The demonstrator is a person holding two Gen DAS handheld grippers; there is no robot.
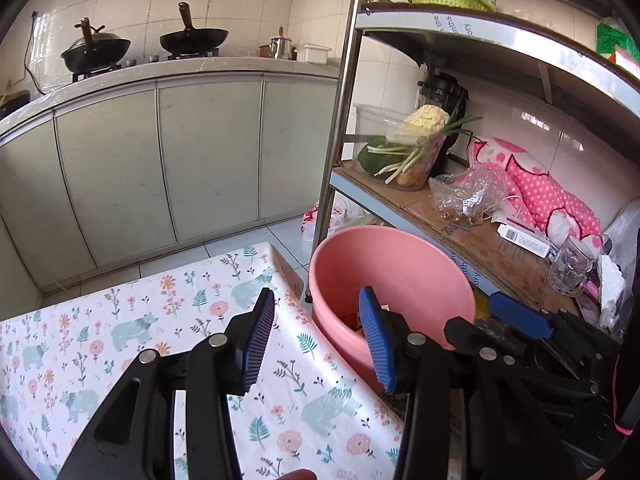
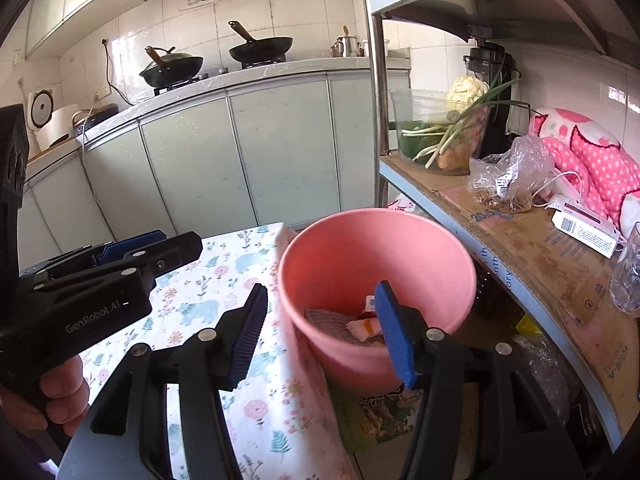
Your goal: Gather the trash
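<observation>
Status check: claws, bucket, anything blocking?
Left claw open, empty. Right claw open, empty, in front of the pink bucket. Trash lies in the bucket bottom. Nothing in the way; floral tablecloth bare where visible.

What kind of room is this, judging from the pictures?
Most likely a home kitchen: two woks sit on a gas stove, cabinets run below the counter, and a metal shelf holds vegetables.

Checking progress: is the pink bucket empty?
Not empty. The right wrist view shows the bucket holding wrappers at its bottom.
</observation>
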